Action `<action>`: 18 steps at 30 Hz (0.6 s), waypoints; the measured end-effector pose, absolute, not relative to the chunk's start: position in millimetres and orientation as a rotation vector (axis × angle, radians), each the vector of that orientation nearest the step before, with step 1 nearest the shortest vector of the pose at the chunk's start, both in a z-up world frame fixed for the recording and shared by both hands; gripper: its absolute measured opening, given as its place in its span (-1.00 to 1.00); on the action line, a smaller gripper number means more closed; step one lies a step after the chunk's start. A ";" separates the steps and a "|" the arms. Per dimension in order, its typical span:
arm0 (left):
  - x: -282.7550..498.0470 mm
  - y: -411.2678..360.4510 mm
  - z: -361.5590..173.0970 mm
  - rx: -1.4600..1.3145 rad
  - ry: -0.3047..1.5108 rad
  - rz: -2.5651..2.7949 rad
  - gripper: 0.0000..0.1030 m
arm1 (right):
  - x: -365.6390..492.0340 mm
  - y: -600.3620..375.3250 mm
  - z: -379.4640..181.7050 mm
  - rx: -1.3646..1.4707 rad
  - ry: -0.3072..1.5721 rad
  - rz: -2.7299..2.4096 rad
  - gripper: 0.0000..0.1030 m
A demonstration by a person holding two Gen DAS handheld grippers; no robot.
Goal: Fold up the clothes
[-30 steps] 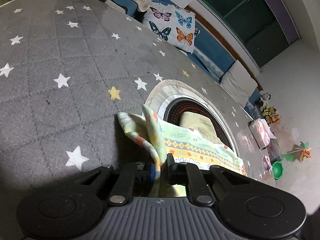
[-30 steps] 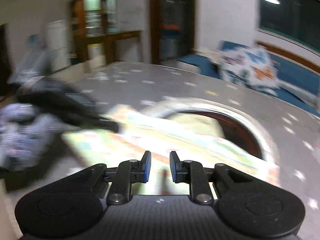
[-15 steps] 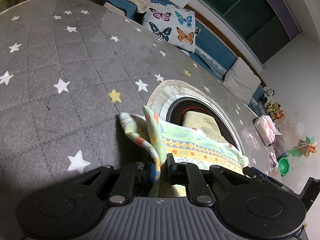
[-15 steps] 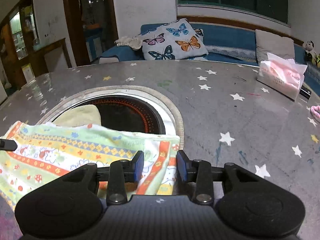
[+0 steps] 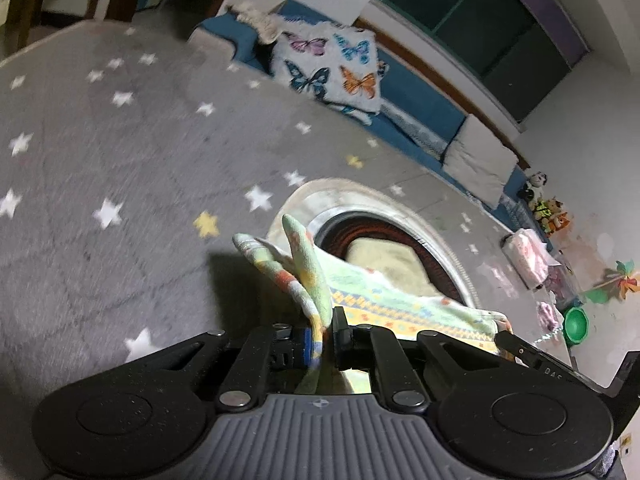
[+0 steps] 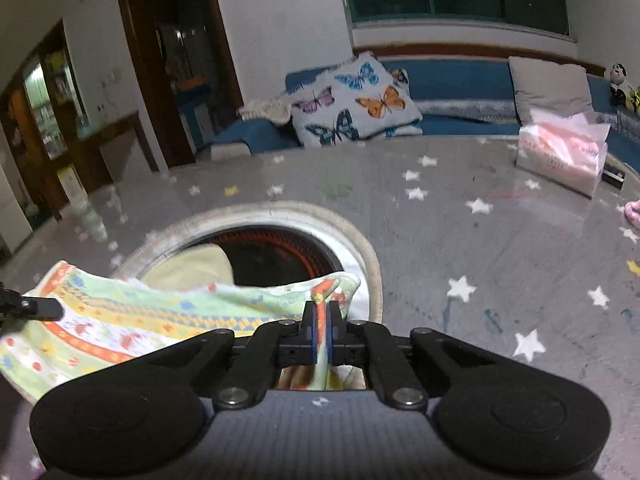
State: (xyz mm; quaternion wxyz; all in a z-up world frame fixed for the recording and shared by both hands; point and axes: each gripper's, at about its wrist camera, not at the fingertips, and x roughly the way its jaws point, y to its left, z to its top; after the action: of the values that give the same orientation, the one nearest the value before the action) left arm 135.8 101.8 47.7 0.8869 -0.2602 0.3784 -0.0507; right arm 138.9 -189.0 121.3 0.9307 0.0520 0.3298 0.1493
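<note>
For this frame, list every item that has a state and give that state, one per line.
left gripper: shut on the patterned cloth's corner.
right gripper: shut on another corner.
patterned cloth: lifted at both pinched corners, sagging between them over the round opening.
round opening: uncovered, yellow item inside.
tissue pack: opened, tissue sticking out.

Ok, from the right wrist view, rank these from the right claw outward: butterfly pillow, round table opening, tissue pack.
1. Round table opening, just ahead of the right claw, slightly left.
2. Tissue pack, far right on the table.
3. Butterfly pillow, beyond the table, on the sofa.
</note>
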 end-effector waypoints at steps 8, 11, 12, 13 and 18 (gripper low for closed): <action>145.1 47.3 85.2 -0.452 0.728 -0.205 -0.82 | 106.4 -220.4 161.1 0.100 0.569 0.264 -0.94; 155.6 17.2 92.2 -0.427 0.723 -0.248 -0.82 | 97.9 -243.5 172.4 0.085 0.536 0.205 -0.94; 159.6 6.4 94.0 -0.419 0.723 -0.264 -0.82 | 95.4 -252.3 175.7 0.080 0.527 0.183 -0.94; 163.7 -3.7 95.0 -0.411 0.725 -0.279 -0.82 | 93.4 -261.9 178.5 0.077 0.522 0.163 -0.94; 184.2 -53.4 95.4 -0.359 0.736 -0.339 -0.82 | 89.5 -308.5 186.1 0.054 0.513 0.054 -0.94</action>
State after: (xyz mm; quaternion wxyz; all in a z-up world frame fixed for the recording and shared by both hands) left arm 184.2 -53.4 95.4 0.9034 -0.1735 0.3562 -0.1638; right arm 89.5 -308.5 186.1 0.9665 0.0269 0.2538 0.0268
